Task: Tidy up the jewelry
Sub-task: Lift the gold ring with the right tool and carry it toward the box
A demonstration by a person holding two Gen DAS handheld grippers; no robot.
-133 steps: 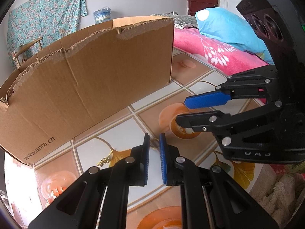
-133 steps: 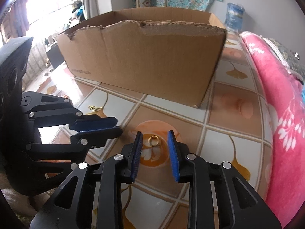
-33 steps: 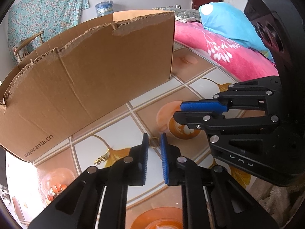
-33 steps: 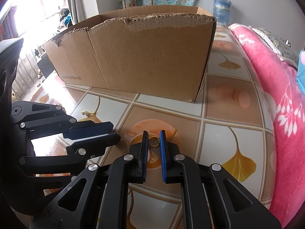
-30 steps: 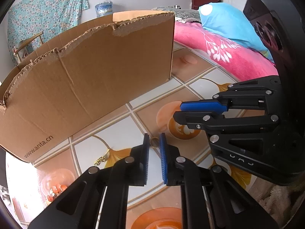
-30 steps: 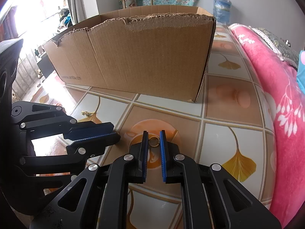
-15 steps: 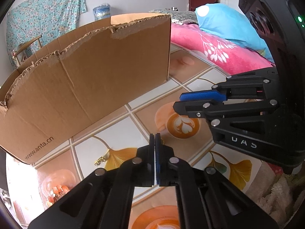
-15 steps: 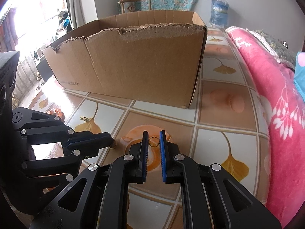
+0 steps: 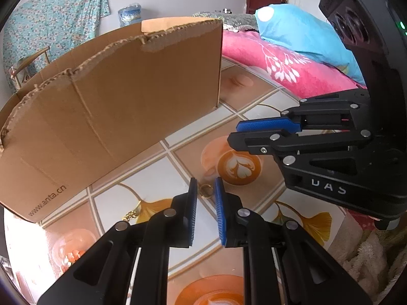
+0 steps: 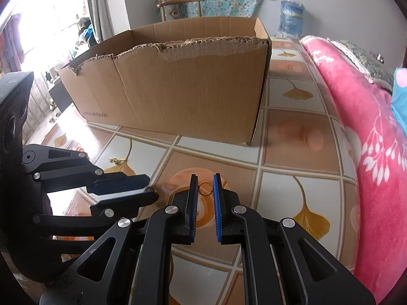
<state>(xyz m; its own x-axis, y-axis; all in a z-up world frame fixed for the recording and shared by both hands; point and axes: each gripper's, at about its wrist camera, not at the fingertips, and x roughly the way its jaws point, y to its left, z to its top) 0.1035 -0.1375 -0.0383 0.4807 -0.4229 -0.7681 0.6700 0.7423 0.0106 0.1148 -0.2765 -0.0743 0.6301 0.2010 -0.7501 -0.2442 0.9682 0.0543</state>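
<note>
A small gold ring [image 10: 204,188] sits between the blue pads of my right gripper [image 10: 205,185], which is shut on it just above the tiled floor. A second gold ring [image 9: 206,190] lies between the tips of my left gripper [image 9: 205,193]. The left jaws are opening, and a thin gap shows on each side of that ring. The right wrist view shows the second ring [image 10: 151,190] at the left gripper's fingertips [image 10: 142,178]. In the left wrist view the right gripper [image 9: 235,132] hovers to the right, its ring hidden.
An open cardboard box [image 9: 114,101] [image 10: 190,89] with a torn rim stands just beyond both grippers. A small gold chain piece [image 9: 131,214] [image 10: 115,160] lies on the tiles near the left gripper. A pink blanket [image 10: 368,152] and a blue pillow [image 9: 305,35] border the right side.
The left jaws closed completely half a second ago and have since parted, with the ring showing between the tips. The right gripper keeps its grip on its ring.
</note>
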